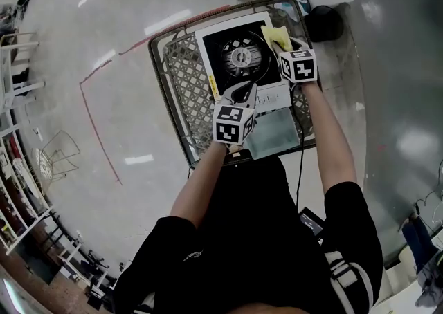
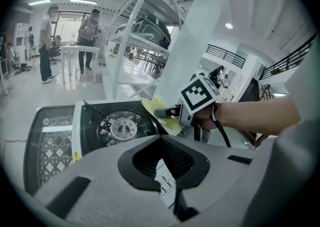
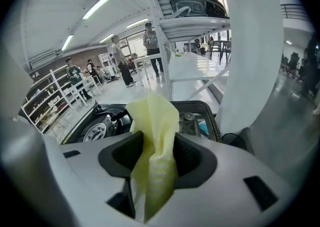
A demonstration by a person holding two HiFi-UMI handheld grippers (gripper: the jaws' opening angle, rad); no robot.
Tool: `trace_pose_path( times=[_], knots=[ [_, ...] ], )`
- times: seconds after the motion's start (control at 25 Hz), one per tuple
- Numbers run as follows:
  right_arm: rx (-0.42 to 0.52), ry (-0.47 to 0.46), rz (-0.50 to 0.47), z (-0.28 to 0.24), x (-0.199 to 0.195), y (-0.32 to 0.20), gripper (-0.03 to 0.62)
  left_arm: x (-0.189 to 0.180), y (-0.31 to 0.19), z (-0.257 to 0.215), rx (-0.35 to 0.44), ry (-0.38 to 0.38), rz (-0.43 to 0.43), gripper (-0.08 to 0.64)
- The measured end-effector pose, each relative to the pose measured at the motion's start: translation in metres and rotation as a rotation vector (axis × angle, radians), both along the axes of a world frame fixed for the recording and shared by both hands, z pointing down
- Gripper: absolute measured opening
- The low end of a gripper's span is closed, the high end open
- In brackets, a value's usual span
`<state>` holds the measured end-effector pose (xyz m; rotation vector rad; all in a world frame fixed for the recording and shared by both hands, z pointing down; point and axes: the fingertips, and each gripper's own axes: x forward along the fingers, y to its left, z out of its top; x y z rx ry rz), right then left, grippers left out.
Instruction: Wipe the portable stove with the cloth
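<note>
Glossy pale floor (image 1: 104,98) with a red tape line (image 1: 97,126). The gripper views show a white rack (image 3: 192,27) and people (image 3: 151,46) standing behind. A grey mesh table (image 1: 181,77) carries the stove (image 1: 220,63), which has a white body, a black top and a round burner (image 1: 241,57) in the middle. The right gripper (image 1: 282,45) is at the stove's far right corner, jaws partly closed and clamped on the yellow cloth (image 1: 275,34). The cloth bunches between the jaws, pokes out past the tips and lies over that corner. The left gripper (image 1: 241,88) is over the stove's front panel, jaw tips together and nothing held. Can't tell if it touches the stove.
</note>
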<state>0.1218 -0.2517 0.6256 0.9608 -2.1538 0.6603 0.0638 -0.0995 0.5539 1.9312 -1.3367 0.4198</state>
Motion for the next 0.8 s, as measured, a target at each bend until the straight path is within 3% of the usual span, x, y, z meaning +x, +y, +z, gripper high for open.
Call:
trace_pose_path(
  times=[0.8],
  knots=[
    [0.008,-0.01,0.013,-0.002,0.015,0.04,0.172,-0.009,0.037,0.0,-0.028,0.0,-0.058,0.017]
  ],
)
